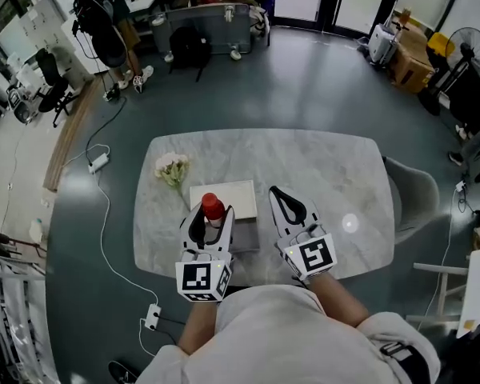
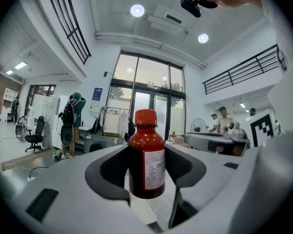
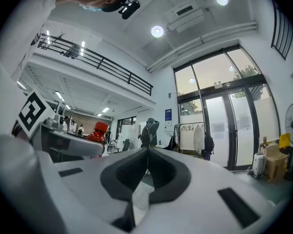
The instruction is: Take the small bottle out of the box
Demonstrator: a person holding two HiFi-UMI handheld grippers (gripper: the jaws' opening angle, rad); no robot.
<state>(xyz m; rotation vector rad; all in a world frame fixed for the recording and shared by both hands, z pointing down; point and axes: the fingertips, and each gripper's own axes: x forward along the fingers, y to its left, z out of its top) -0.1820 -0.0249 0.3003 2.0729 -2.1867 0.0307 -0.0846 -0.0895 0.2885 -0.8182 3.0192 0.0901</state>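
1 bottle (image 2: pixel 146 155) clamped, box (image 1: pixel 242 196) partly hidden

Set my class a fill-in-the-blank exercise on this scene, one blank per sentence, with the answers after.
1. The left gripper is shut on a small bottle whose cap is ____.
2. Between the right gripper's jaws there is ____.
3. The box on the marble table is ____ in colour.
4. In the head view, the flowers lie to the box's ____.
Answers: red; nothing; white; left.
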